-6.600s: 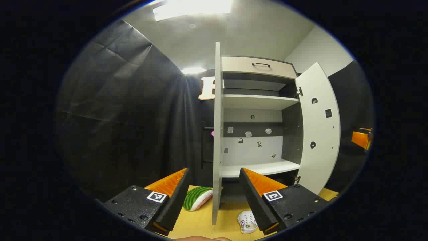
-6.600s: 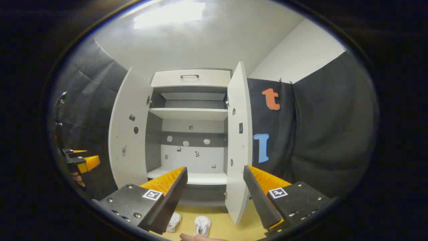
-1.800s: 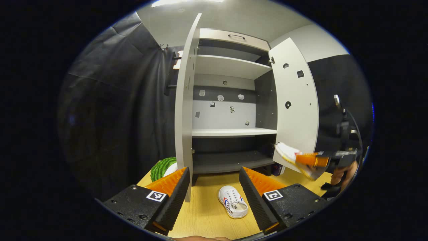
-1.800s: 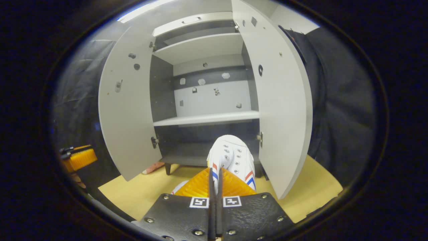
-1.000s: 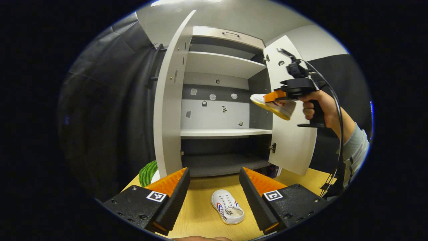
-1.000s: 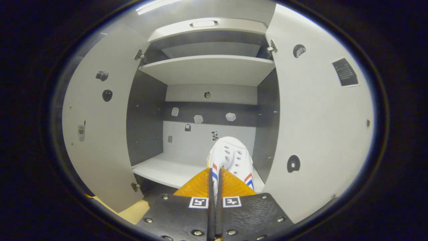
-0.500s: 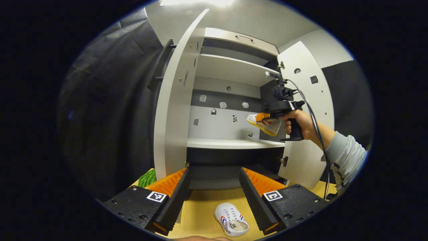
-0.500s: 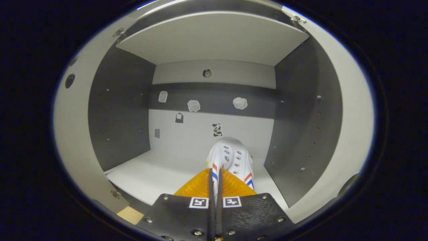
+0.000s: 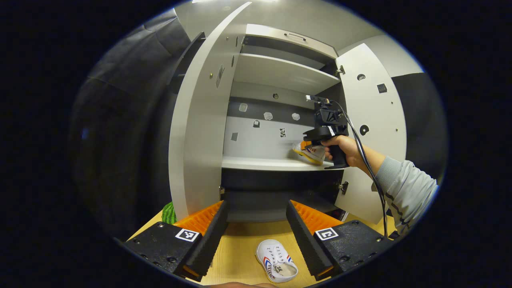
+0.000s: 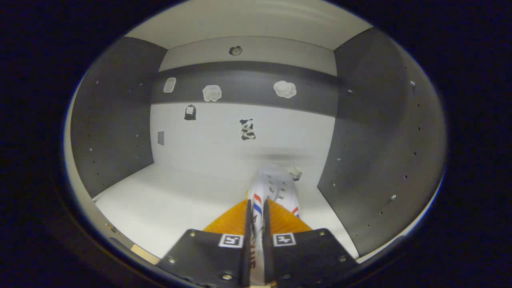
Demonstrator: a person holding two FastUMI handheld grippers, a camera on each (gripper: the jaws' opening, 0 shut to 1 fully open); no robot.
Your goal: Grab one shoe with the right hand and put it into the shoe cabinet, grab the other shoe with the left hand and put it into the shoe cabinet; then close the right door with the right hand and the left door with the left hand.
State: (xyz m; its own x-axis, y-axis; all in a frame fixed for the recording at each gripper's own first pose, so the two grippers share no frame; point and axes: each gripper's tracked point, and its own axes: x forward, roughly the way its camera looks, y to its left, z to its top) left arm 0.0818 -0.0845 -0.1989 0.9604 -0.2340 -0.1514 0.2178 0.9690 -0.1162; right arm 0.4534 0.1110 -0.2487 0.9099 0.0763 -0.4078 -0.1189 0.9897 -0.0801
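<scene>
My right gripper [image 10: 257,205] is inside the shoe cabinet, shut on a white shoe [image 10: 273,185] with red and blue stripes. The shoe's toe points at the back wall, low over the right end of the white middle shelf [image 10: 176,196]. In the left gripper view a hand carries that gripper [image 9: 309,145] with the shoe [image 9: 311,153] at the shelf [image 9: 260,163]. The other white shoe [image 9: 277,262] lies on the wooden floor between my left gripper's [image 9: 256,210] open fingers, well below them. Both cabinet doors, left [image 9: 196,140] and right [image 9: 374,120], stand open.
A green striped watermelon-like cushion [image 9: 169,213] lies on the floor behind the left door. A dark lower compartment [image 9: 260,200] sits under the white shelf, and another shelf [image 9: 280,72] and a drawer [image 9: 292,38] are above. A cable hangs from the right gripper along the sleeve [image 9: 404,192].
The right gripper carried its shoe deeper into the cabinet and lowered it to the middle shelf. The gap between its fingers looks slightly wider. The left gripper barely moved.
</scene>
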